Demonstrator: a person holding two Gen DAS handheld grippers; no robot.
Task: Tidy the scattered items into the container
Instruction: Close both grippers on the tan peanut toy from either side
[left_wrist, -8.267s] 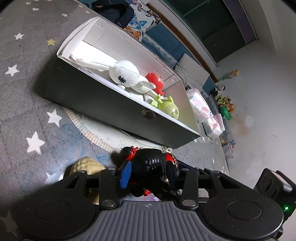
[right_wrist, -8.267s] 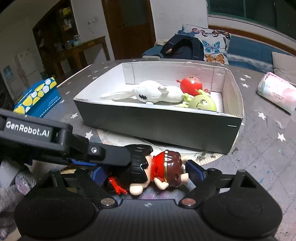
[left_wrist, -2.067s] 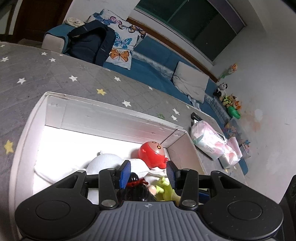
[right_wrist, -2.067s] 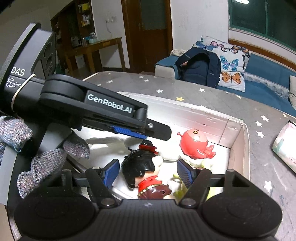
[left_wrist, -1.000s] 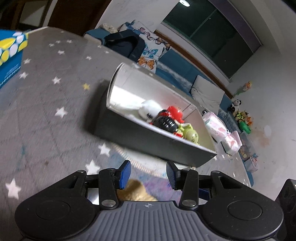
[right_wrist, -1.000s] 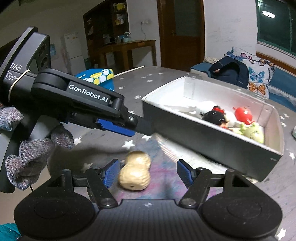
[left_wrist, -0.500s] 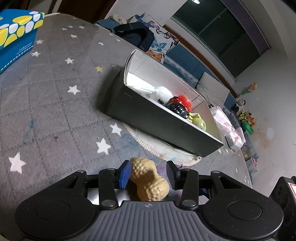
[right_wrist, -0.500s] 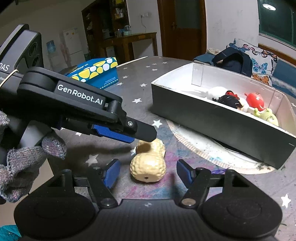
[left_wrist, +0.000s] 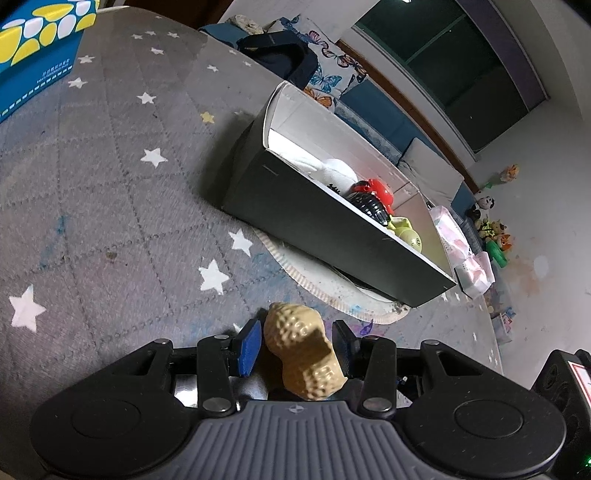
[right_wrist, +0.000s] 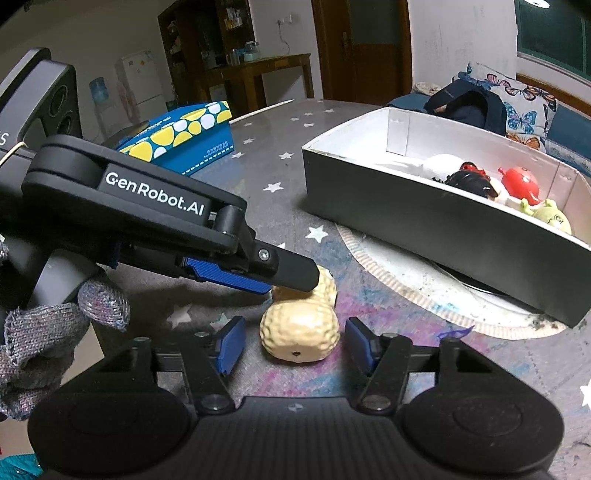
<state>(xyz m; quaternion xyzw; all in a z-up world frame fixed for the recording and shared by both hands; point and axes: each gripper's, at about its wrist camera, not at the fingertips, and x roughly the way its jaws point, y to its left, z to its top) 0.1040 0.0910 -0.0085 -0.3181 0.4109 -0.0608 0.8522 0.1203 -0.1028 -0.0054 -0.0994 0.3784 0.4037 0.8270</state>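
- Currently, left wrist view: left tool (left_wrist: 297, 345) straddles the peanut toy (left_wrist: 304, 356), which lies on the star-patterned counter (left_wrist: 110, 192). Blue pads (left_wrist: 249, 345) sit just beside the toy on both sides; can't tell if they press on it.
- The box (left_wrist: 332, 229), dark outside and white inside, sits further off on a round mat (left_wrist: 332, 288), apart from the peanut. Inside: a white plush (left_wrist: 338, 171), a black figure (left_wrist: 371, 205), a red toy (left_wrist: 380, 188), a green toy (left_wrist: 408, 230).
- A blue and yellow carton (left_wrist: 33, 48) is at the far left corner.
- Right wrist view: right tool (right_wrist: 293, 345) has its pads on either side of the near lobe of the peanut toy (right_wrist: 299, 332), with a visible gap each side; jaws are closing, not yet pinching.
- Left tool (right_wrist: 291, 282) comes in from the left over the far lobe, held by a gloved hand (right_wrist: 48, 332).
- The box (right_wrist: 443, 225) is right of the peanut, toys grouped at its far end.
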